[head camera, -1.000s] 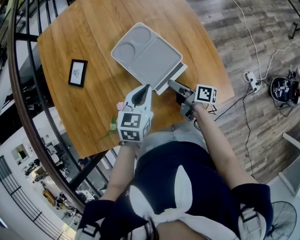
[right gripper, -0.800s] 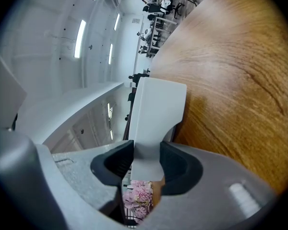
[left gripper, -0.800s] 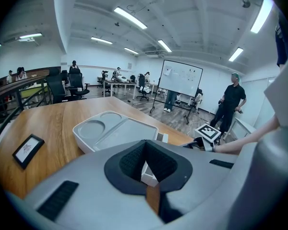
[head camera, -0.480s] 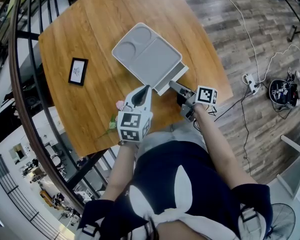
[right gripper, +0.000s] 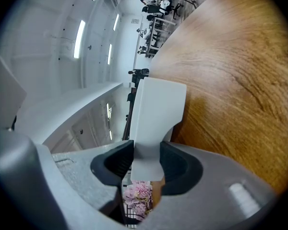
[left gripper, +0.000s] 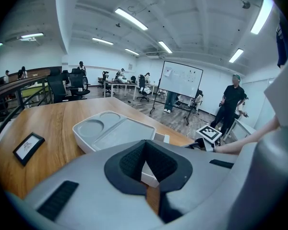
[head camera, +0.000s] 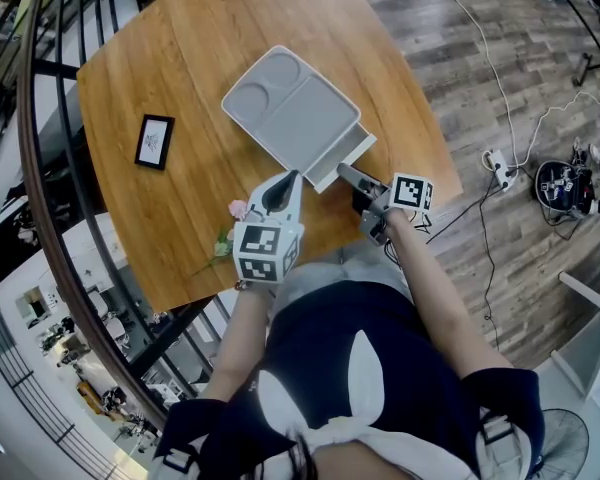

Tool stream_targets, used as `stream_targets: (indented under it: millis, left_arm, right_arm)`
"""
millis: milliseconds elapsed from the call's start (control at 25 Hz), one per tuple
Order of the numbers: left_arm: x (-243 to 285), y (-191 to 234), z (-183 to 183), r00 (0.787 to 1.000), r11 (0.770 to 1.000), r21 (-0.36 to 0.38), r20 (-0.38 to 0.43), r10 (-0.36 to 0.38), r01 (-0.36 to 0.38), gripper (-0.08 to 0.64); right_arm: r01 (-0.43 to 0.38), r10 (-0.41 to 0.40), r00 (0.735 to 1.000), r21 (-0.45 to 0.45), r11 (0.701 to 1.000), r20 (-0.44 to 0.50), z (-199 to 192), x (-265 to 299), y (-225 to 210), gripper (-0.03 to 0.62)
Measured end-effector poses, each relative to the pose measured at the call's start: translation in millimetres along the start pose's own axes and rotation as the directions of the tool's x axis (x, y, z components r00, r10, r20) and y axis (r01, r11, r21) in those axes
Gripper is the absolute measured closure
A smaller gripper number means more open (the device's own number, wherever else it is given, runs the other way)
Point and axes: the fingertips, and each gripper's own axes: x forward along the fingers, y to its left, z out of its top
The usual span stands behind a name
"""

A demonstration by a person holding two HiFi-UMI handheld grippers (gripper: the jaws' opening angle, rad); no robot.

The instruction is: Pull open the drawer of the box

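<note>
Right tool (right gripper: 145, 163) clamps the one drawer (head camera: 348, 149) of the single box (head camera: 292, 113).

A grey box (head camera: 292, 116), a small framed picture (head camera: 154, 143) and a pink flower (head camera: 238, 210) are being carried by the wooden table (head camera: 170, 58).

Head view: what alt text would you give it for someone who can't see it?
Seen from above, a person's right gripper is shut on the partly open drawer of a grey box on a wooden table. The left gripper, shut, points at the box's near edge; a pink flower and a small picture frame lie nearby.
</note>
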Motion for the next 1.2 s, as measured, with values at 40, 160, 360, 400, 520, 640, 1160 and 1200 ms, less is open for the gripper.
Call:
stream_targets:
  millis: [40, 160, 360, 400, 520, 640, 1160, 1200]
  left_arm:
    - [0, 0, 0, 1.0, 1.0, 0.0, 0.001, 0.0, 0.0, 0.543]
    - [-1, -3, 1, 1.0, 1.0, -0.001, -0.002, -0.002, 0.002, 0.543]
    - [-4, -12, -1, 1.0, 1.0, 0.006, 0.001, 0.001, -0.001, 0.543]
    - [-5, -13, -1, 1.0, 1.0, 0.008, 0.001, 0.001, -0.001, 0.543]
    - [-6, -12, 0, 1.0, 1.0, 0.012, -0.001, 0.0, 0.0, 0.543]
    - [-7, -15, -3, 1.0, 1.0, 0.014, -0.002, -0.002, 0.002, 0.543]
    - [-7, -27, -12, 1.0, 1.0, 0.01, -0.008, -0.006, 0.006, 0.543]
    - [-7, -28, -12, 1.0, 1.0, 0.01, -0.008, -0.006, 0.006, 0.543]
  right_arm:
    - [-0.012, 0.012, 1.0, -0.007, 1.0, 0.0, 0, 0, 2, 0.425]
    - [0.001, -0.001, 1.0, 0.003, 1.0, 0.0, -1, -4, 1, 0.425]
    - [-0.025, 0.025, 1.0, -0.012, 1.0, 0.0, -5, -13, 4, 0.425]
    - [-0.011, 0.011, 1.0, -0.002, 1.0, 0.001, -6, -15, 1, 0.425]
    - [-0.028, 0.029, 1.0, -0.008, 1.0, 0.005, -7, -15, 5, 0.425]
    - [-0.004, 0.004, 1.0, 0.014, 1.0, 0.006, -10, -20, 1, 0.425]
    - [-0.008, 0.008, 1.0, 0.001, 1.0, 0.008, -15, -37, -6, 0.425]
    - [-0.002, 0.002, 1.0, 0.004, 1.0, 0.007, -15, -39, -7, 0.425]
